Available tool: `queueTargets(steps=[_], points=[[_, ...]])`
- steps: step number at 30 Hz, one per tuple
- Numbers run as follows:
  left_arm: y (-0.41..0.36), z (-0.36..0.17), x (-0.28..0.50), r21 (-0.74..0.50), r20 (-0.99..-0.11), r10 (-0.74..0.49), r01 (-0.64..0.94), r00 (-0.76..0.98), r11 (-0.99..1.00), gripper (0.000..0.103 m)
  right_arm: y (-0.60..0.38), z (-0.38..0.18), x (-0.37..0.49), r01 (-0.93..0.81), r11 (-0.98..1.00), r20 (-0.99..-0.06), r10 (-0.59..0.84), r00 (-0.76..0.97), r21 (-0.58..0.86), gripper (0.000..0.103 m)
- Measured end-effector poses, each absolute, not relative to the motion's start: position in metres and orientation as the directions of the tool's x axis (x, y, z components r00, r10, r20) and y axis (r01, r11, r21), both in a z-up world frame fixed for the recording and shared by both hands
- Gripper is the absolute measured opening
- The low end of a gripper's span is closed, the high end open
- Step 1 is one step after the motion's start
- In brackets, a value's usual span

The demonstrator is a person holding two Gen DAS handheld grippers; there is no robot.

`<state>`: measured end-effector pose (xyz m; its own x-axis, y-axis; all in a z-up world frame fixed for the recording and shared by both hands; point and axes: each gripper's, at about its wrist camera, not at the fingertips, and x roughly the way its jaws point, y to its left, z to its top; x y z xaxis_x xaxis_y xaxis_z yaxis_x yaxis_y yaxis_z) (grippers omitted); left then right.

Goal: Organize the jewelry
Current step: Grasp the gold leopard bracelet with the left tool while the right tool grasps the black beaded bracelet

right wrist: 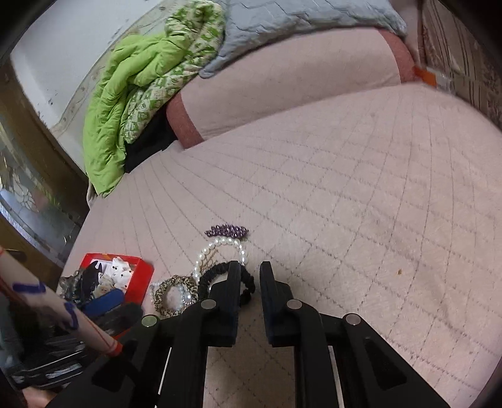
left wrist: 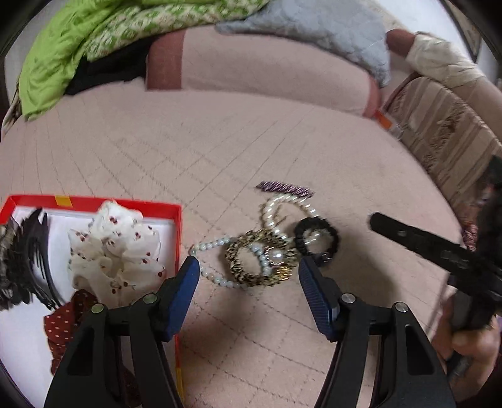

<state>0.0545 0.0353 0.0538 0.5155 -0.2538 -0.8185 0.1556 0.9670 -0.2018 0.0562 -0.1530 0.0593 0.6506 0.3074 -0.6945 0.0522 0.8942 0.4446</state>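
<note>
A leopard-print scrunchie [left wrist: 251,276] lies tangled with a pearl necklace [left wrist: 216,244] on the pink quilted bed. My left gripper [left wrist: 248,263] hovers over them, open, its blue pads on either side and touching nothing. To their right sits a black scrunchie [left wrist: 317,235], with a purple beaded clip [left wrist: 284,188] farther back. In the right wrist view the black scrunchie [right wrist: 219,273] lies just beyond and left of my right gripper [right wrist: 251,265]. Its jaws stand almost together, with nothing gripped. From the left wrist view the right gripper's fingertips [left wrist: 376,219] are off to the scrunchie's right.
A red box [left wrist: 94,201] at the left holds a white cherry-print scrunchie [left wrist: 116,248], a black hair clip [left wrist: 31,251] and a red dotted scrunchie [left wrist: 69,323]. A pink bolster [left wrist: 266,72], green quilts [left wrist: 94,40] and a grey blanket [left wrist: 313,28] lie at the back.
</note>
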Motion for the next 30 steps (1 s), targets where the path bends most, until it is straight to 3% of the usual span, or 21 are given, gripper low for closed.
queueTargets(steps=[12,13,14,16,18,30], points=[[0.013,0.025,0.078,-0.08,-0.852,-0.128,0.115,0.508,0.99,0.032,-0.169,0.063,0.053,0.065,0.855,-0.672,0.356,0.65,0.515,0.02],[0.014,0.026,0.078,-0.078,-0.849,-0.126,0.116,0.513,0.99,0.022,-0.169,0.063,0.053,0.067,0.855,-0.674,0.356,0.647,0.515,0.02],[0.017,0.027,0.076,-0.093,-0.846,-0.144,0.124,0.514,0.988,0.005,-0.17,0.062,0.054,0.068,0.854,-0.676,0.357,0.644,0.516,0.02],[0.023,0.033,0.071,-0.169,-0.835,-0.21,0.126,0.508,0.978,0.005,-0.17,0.058,0.057,0.076,0.851,-0.684,0.361,0.634,0.52,0.024],[0.023,0.042,0.063,-0.17,-0.813,-0.226,0.151,0.537,0.974,0.005,-0.169,0.055,0.059,0.079,0.847,-0.691,0.371,0.62,0.525,0.028],[0.022,0.066,0.049,-0.198,-0.74,-0.299,0.23,0.602,0.953,0.005,-0.144,0.031,0.072,0.069,0.887,-0.757,0.346,0.554,0.456,0.028]])
